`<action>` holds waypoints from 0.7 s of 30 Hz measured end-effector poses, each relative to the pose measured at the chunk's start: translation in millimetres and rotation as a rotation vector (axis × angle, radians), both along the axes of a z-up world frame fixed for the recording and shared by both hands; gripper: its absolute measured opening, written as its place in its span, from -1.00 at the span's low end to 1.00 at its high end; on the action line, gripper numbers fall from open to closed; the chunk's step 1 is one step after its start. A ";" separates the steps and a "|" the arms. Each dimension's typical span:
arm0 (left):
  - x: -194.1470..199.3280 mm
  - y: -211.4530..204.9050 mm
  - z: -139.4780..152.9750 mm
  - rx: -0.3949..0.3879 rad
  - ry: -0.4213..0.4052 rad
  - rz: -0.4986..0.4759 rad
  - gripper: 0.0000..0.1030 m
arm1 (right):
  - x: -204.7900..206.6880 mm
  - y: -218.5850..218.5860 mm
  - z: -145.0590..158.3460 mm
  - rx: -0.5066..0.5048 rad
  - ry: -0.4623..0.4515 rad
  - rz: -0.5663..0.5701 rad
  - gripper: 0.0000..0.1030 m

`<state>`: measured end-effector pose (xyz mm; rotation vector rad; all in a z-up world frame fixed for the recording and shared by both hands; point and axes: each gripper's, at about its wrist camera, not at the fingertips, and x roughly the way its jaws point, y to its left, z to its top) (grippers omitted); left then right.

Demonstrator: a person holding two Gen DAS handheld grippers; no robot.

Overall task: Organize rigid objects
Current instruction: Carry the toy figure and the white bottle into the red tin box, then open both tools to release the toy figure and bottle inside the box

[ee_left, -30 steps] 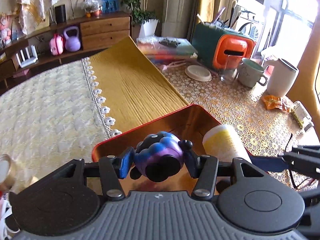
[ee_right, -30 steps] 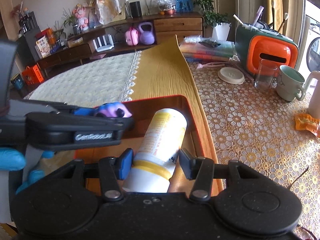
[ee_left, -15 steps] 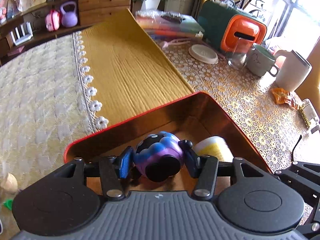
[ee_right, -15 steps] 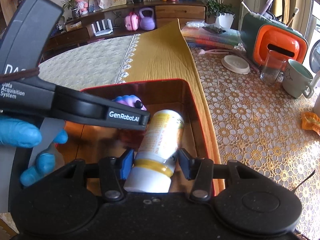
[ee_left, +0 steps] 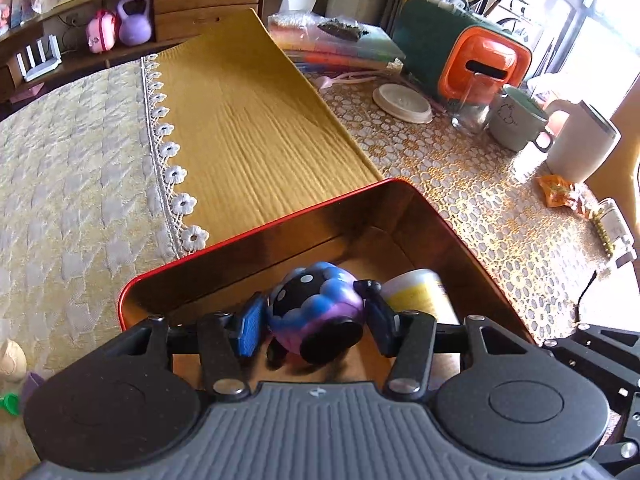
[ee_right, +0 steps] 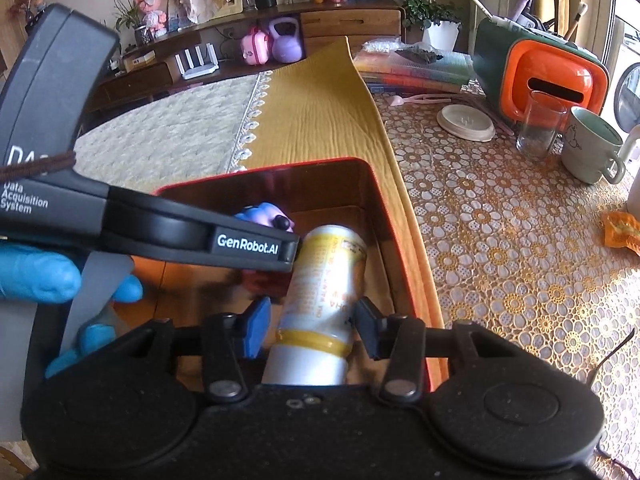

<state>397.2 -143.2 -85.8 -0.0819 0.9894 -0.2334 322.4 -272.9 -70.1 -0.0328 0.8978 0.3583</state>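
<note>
A red tin box (ee_left: pixel 256 224) stands on the table; it also shows in the right wrist view (ee_right: pixel 376 200). My left gripper (ee_left: pixel 316 322) sits low inside it, its jaws parted with small gaps beside a blue-purple toy (ee_left: pixel 316 316), which also shows in the right wrist view (ee_right: pixel 264 214). My right gripper (ee_right: pixel 308 328) is inside the box too, jaws open around a white and yellow bottle (ee_right: pixel 320 300) that lies on the box floor. The bottle's top shows in the left wrist view (ee_left: pixel 420 292).
An orange and green holder (ee_left: pixel 464 56), a glass (ee_left: pixel 472 104), a green mug (ee_left: pixel 516 124), a white jug (ee_left: pixel 576 144) and a white lid (ee_left: pixel 402 98) stand on the lace cloth to the right. A mustard runner (ee_left: pixel 248 128) lies behind the box.
Both grippers have sunk into the red box. The left jaws have widened off the toy and the right jaws have opened off the bottle, which now lies on the box floor.
</note>
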 end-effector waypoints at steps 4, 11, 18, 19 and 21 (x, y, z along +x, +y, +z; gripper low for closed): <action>-5.0 2.7 6.1 -0.007 -0.012 0.000 0.12 | -3.5 0.0 4.2 0.006 -0.009 -0.008 0.02; -22.8 9.5 21.5 -0.004 -0.058 -0.007 0.12 | -13.7 -0.4 16.7 0.019 -0.037 -0.021 0.14; -47.4 19.2 44.0 -0.003 -0.117 -0.015 0.19 | -28.5 3.7 31.0 0.020 -0.066 -0.014 0.22; -50.5 21.2 46.9 -0.008 -0.124 -0.014 0.28 | -30.7 4.3 32.9 0.020 -0.072 -0.012 0.23; -57.9 25.8 53.5 -0.019 -0.139 -0.012 0.30 | -36.0 5.7 37.1 0.026 -0.080 -0.008 0.24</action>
